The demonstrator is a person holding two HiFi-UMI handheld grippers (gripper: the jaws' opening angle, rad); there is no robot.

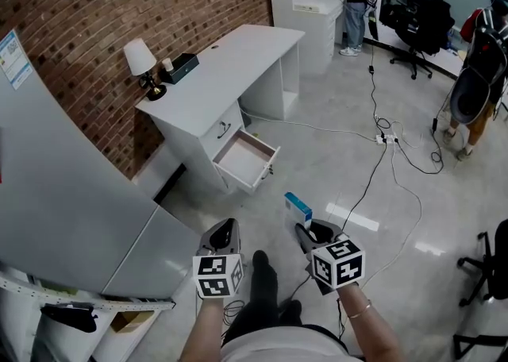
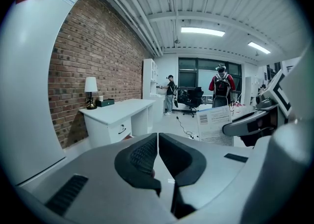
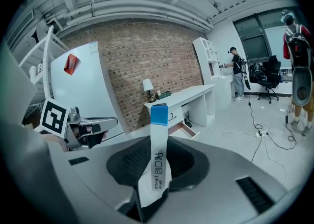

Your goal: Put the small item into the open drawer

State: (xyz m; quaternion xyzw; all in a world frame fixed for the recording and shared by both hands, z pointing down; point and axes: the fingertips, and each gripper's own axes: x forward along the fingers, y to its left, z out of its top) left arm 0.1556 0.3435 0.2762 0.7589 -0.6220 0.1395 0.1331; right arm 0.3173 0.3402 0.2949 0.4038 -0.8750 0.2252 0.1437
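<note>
In the right gripper (image 3: 158, 161), a slim blue-topped box (image 3: 159, 129), upright

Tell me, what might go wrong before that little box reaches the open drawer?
The right tool pinches the box only at its lower end, so most of it sticks up free; it could tilt or slip out. A cable trails close to the person's feet, a possible trip. The drawer sits low and some way off, so a drop could miss it.
</note>
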